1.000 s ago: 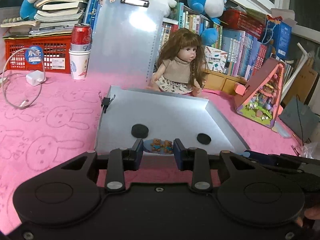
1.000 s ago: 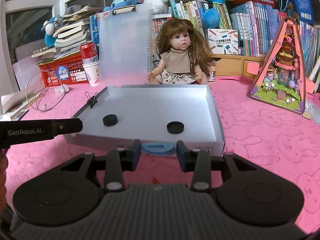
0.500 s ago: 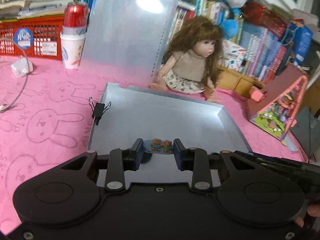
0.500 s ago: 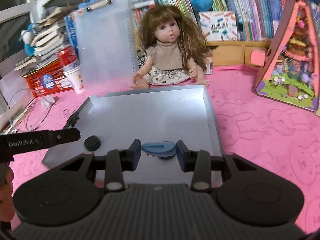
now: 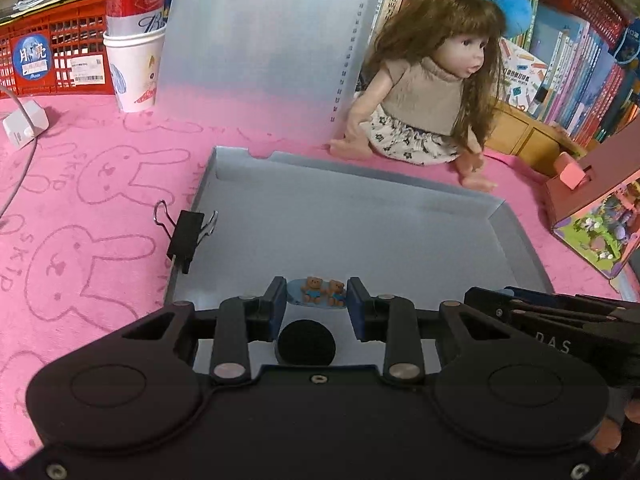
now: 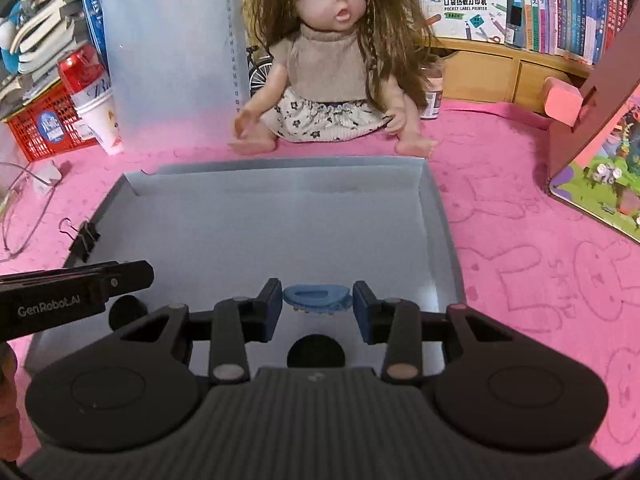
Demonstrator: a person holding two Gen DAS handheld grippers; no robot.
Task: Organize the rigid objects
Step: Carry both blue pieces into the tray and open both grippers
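My left gripper (image 5: pixel 317 294) is shut on a small blue oval clip with two little bears (image 5: pixel 319 291), held over the near part of the grey tray (image 5: pixel 360 232). A black round disc (image 5: pixel 306 342) lies on the tray floor just below those fingers. My right gripper (image 6: pixel 317 300) is shut on a blue hair clip (image 6: pixel 316 298), also held over the near half of the grey tray (image 6: pixel 280 216). A second black disc (image 6: pixel 316 352) lies under it, and another black disc (image 6: pixel 127 312) shows beside the left gripper's body (image 6: pixel 60 296).
A black binder clip (image 5: pixel 185 236) grips the tray's left wall. A doll (image 6: pixel 332 60) sits just behind the tray, with a clear clipboard (image 5: pixel 260 48), a cup holding a red can (image 5: pixel 134 40) and a red crate (image 5: pixel 52 56) at the back. A pink toy house (image 6: pixel 600 120) stands to the right.
Both grippers have moved forward from the tray's near edge to over its inside, each still holding its clip. The black discs now lie under the fingers, and the doll looms closer.
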